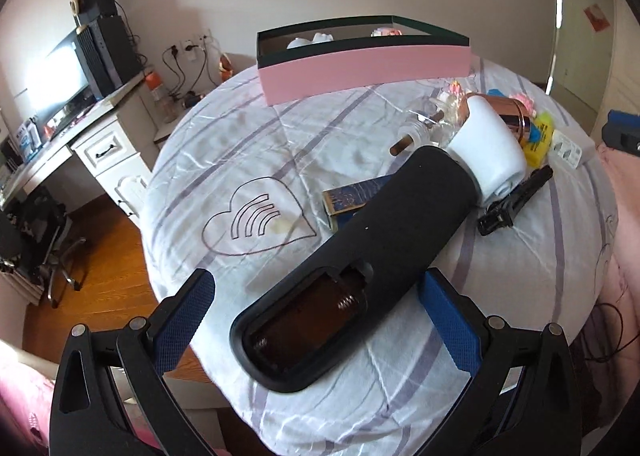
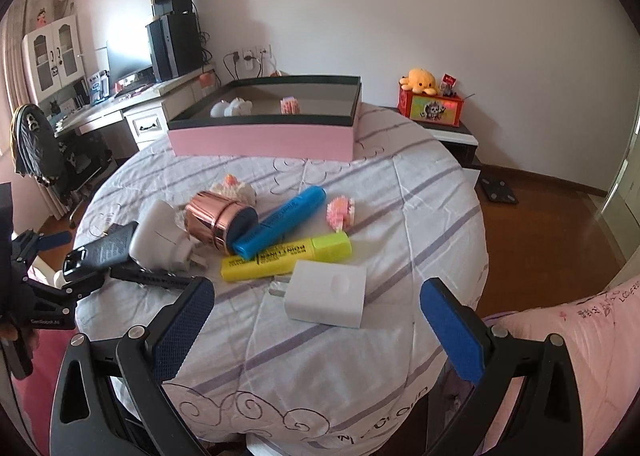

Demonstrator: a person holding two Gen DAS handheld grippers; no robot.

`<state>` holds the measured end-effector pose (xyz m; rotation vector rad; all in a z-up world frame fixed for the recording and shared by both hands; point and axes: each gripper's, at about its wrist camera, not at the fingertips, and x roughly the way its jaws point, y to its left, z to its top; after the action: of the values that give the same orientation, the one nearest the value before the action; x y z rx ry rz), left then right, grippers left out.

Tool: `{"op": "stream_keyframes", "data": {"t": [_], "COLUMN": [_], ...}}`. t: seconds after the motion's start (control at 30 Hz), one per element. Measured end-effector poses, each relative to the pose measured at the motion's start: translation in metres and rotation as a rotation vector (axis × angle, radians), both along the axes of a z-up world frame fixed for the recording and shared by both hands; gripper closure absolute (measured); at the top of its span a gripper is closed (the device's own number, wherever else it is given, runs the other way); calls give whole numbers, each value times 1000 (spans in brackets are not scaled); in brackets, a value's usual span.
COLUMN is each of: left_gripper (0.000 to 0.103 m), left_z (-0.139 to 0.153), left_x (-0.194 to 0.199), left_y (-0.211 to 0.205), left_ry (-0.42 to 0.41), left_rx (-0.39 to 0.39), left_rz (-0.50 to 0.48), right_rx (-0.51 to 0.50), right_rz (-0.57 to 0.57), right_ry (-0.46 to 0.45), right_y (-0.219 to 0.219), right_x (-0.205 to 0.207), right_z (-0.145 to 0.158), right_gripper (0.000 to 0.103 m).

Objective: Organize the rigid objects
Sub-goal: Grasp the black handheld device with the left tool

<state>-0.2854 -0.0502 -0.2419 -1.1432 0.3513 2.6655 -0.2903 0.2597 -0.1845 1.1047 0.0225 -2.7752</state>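
While loose items lie clustered on bed (image 2: 400, 216), near side: left gripper (image 1: 316, 316) spread wide, straddling black sleeve (image 1: 400, 208), not yet closed. Right gripper (image 2: 318, 320) spread, empty, nearing white charger (image 2: 332, 298). Pink box (image 2: 260, 140) far side, probable destination.

Pink box (image 2: 262, 142) with dark rim; white, purple-striped bedsheet (image 2: 400, 192); yellow (image 2: 286, 258) and blue highlighters (image 2: 280, 222).

The left hand-held gripper (image 1: 316, 320) and the right hand-held gripper (image 2: 318, 324) both hover with jaws spread wide, gripping nothing.
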Motion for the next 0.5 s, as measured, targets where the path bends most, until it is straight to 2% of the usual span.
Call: {"op": "stream_keyframes", "data": {"t": [0.03,0.1,0.17,0.2,0.27,0.37,0.5], "left_gripper": [1,10,25,30,44,53,58], "left_z": [0,-1,-2,-1,1,1,0], "left_x": [-2,-7,-11,-13,-16,-27,-44], "left_y": [-2,-5,-9,-10,-10,-15,-20], "left_ry": [-4,-19,-30,-23,-14,-18,-13], "left_rx": [20,77,133,144,151,188,236], "left_rz": [-2,-6,1,16,32,75,147], "right_rx": [-1,-4,-5,-4,-3,-4,-6], "right_rz": [-2,-7,-7,-8,-9,-10,-19], "right_ry": [-6,-13,-24,-28,-36,-48,-62], "right_y": [1,2,3,3,3,3,4], "right_x": [-1,-3,-6,-8,-11,-16,-20], "right_z": [-2,-5,-9,-11,-14,-19,-26], "right_gripper": [0,0,0,0,0,0,0]}}
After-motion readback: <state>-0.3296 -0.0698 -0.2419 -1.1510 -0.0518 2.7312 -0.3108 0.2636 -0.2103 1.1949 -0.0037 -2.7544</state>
